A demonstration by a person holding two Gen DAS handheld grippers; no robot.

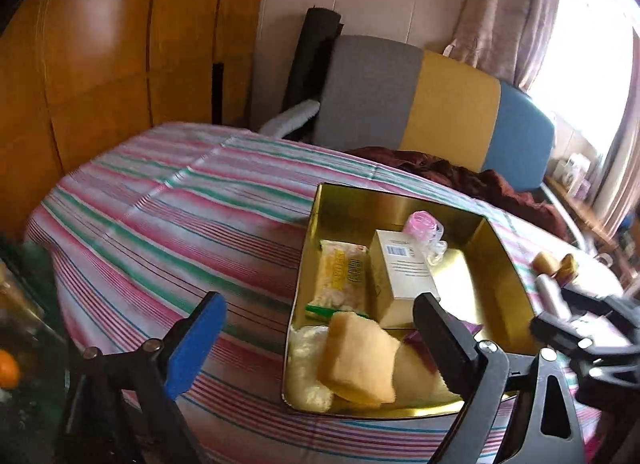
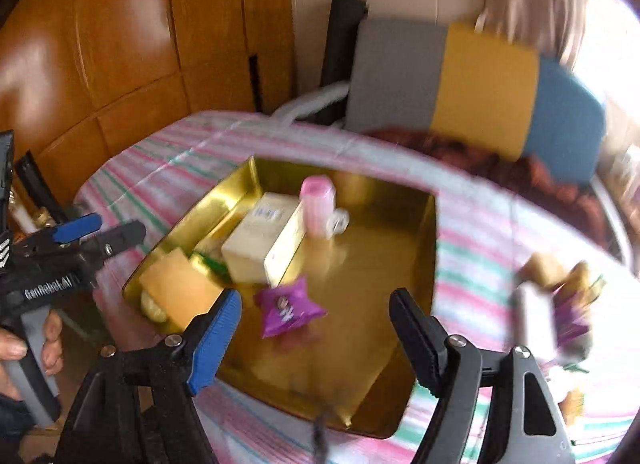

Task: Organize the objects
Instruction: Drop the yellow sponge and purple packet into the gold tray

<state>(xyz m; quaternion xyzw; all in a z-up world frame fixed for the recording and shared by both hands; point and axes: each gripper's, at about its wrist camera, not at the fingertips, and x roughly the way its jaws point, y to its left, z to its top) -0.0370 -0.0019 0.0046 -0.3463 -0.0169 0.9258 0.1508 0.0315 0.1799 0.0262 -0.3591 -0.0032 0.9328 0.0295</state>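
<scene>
- Gold tin (image 1: 502, 264): I see it lying open on the striped cloth (image 1: 168, 200) of the tabletop, serving as the collecting place; most items already lie in it, packed toward one side.
- Contents, left wrist view: a cream box (image 1: 400, 276) against a yellow snack packet (image 1: 342, 278), a pink bottle (image 1: 420, 226) behind them, and a tan wrapped cake (image 1: 358, 360) at the near edge.
- Purple packet (image 2: 288, 306): it lies on the tin's bare floor just ahead of my right gripper (image 2: 316, 338), whose jaws stand wide with nothing pressed between them. I judge it newly dropped there.
- Left gripper (image 1: 320, 338): its jaws are wide and empty, one finger over the cloth, the other over the tin's near corner.
- Remaining items (image 2: 556, 304): a small cluster sits on the cloth beside the tin, away from the wooden panels. I judge these are still to be gathered.
- Hard to read: that cluster is motion-blurred in the right wrist view; I make out purple and tan pieces but cannot count them. In the left wrist view the right gripper's frame covers part of it, and the left gripper's finger hides most of the purple packet.
</scene>
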